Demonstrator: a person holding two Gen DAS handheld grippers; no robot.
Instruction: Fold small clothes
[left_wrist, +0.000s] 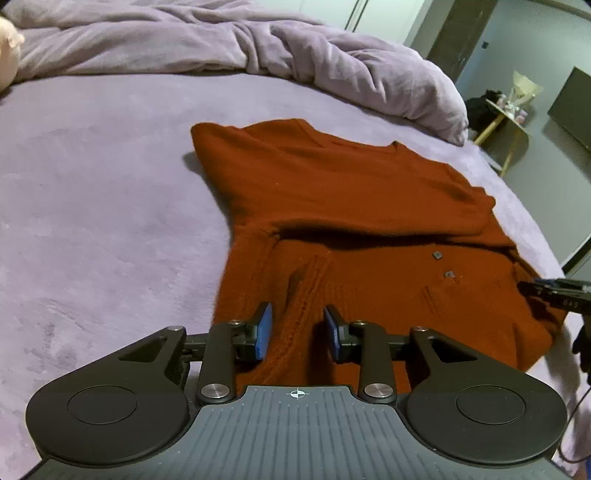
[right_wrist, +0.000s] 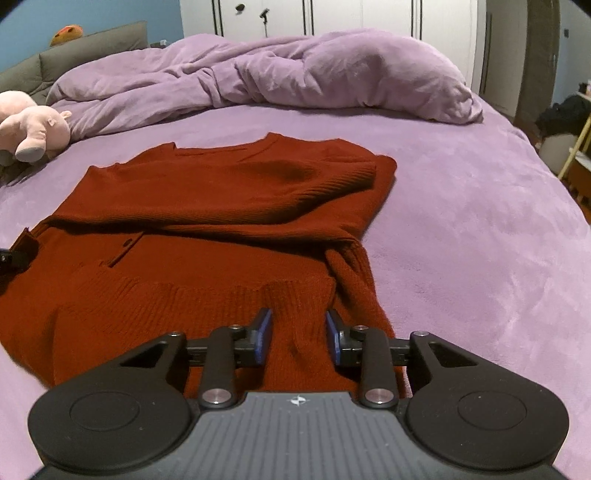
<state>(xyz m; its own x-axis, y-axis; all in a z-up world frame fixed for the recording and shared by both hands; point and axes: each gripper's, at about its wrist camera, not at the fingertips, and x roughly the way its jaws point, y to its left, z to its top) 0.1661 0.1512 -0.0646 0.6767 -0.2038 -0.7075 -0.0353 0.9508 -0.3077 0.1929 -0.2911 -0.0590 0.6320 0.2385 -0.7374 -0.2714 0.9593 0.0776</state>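
Rust-red knit sweater (left_wrist: 354, 221) spread flat on the purple bed sheet (left_wrist: 92, 203), roughly mid-bed, with the neckline at the far end and the ribbed hem at the near end. One sleeve folded across the chest, ribbed cuff lying toward the right in the right wrist view. Two small square buttons (left_wrist: 443, 264) visible on the lower front, right of centre in the left wrist view. Left gripper (left_wrist: 297, 334) low over the near left part of the hem, blue pads (left_wrist: 264, 332) parted by a moderate gap, a ridge of knit rising between them but not pinched; whether the pads touch the fabric cannot be told. Right gripper (right_wrist: 299, 334) likewise low over the near right part of the hem (right_wrist: 207, 299), fingers parted to about the same gap, red knit lying between the pads, nothing clamped. Tip of the right gripper also seen at the right edge of the left wrist view, just beside the sweater's right border. Crumpled lilac duvet (right_wrist: 295, 70) bunched across the far end of the bed, well apart from the sweater. Pink plush toy (right_wrist: 31, 127) at the far left, on the sheet beside the duvet. White wardrobe doors (right_wrist: 332, 16) beyond the bed; a small side table (left_wrist: 506, 118) with clutter off to the far right.
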